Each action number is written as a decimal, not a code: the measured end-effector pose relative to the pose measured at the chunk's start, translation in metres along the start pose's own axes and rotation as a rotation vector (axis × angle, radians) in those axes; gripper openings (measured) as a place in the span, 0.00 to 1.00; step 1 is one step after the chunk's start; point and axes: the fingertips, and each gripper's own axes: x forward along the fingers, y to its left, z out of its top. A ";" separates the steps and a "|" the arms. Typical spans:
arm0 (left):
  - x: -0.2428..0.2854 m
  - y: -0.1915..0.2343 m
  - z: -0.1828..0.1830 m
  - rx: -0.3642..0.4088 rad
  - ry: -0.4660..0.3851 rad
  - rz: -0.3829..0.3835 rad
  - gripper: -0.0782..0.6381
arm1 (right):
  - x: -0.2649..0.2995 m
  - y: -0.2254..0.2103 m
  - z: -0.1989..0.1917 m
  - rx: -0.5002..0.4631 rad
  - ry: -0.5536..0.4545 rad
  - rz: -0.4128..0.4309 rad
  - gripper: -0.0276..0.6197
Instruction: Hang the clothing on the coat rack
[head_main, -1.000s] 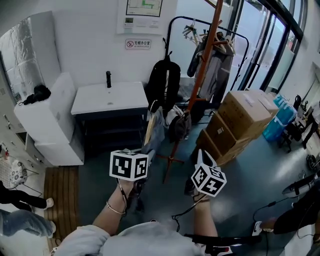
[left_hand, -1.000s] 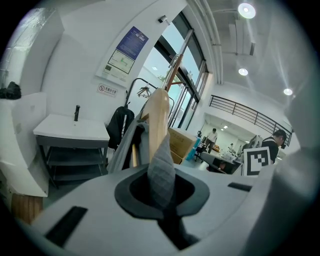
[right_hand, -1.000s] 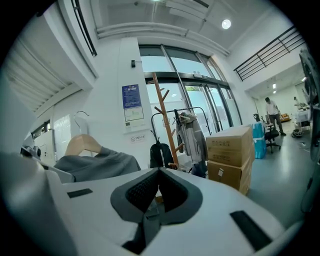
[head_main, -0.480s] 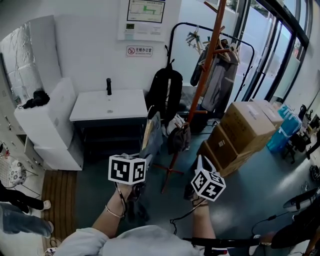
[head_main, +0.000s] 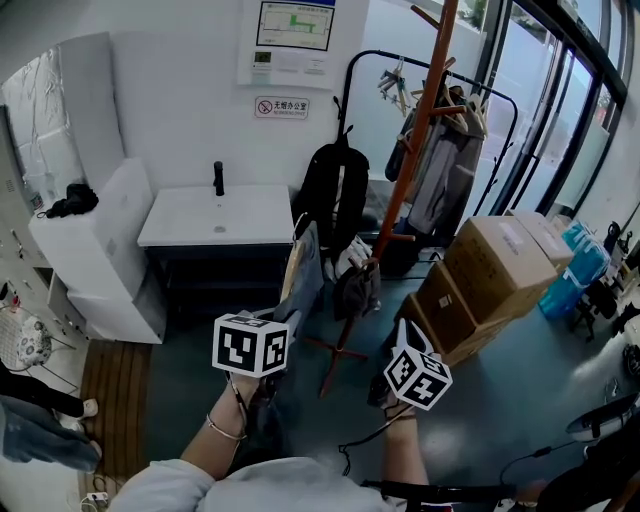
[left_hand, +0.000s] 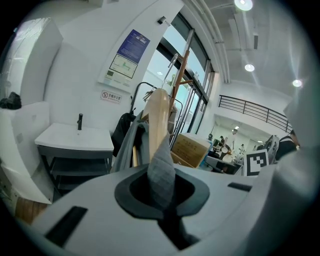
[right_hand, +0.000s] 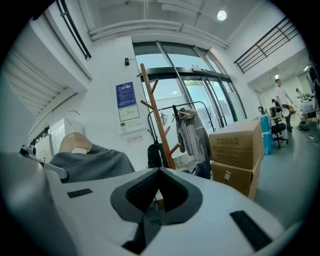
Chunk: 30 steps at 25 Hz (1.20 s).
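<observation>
While left gripper (left_hand: 162, 200) keeps garment (head_main: 305, 275) clamped, coat rack (head_main: 410, 140) nearer.

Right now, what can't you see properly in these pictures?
Top of the tall orange-brown wooden coat rack: head view, cut off by the upper edge.
Print on the white wall poster: head view, too small to read.
Where the left claw pinches the grey cloth garment: head view, hidden under that claw's black-and-white marker cube.

Grey garment (left_hand: 162, 170); tan hanger (left_hand: 157, 115); red-brown coat rack (head_main: 412, 140).
</observation>
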 end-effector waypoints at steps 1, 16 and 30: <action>0.002 0.002 0.001 0.000 0.002 0.001 0.14 | 0.003 -0.001 -0.001 0.002 0.003 0.000 0.08; 0.079 0.019 0.044 -0.024 -0.010 -0.064 0.14 | 0.058 -0.046 0.020 -0.011 -0.017 -0.085 0.08; 0.158 0.054 0.111 0.032 0.002 -0.129 0.14 | 0.149 -0.055 0.054 -0.010 -0.048 -0.140 0.08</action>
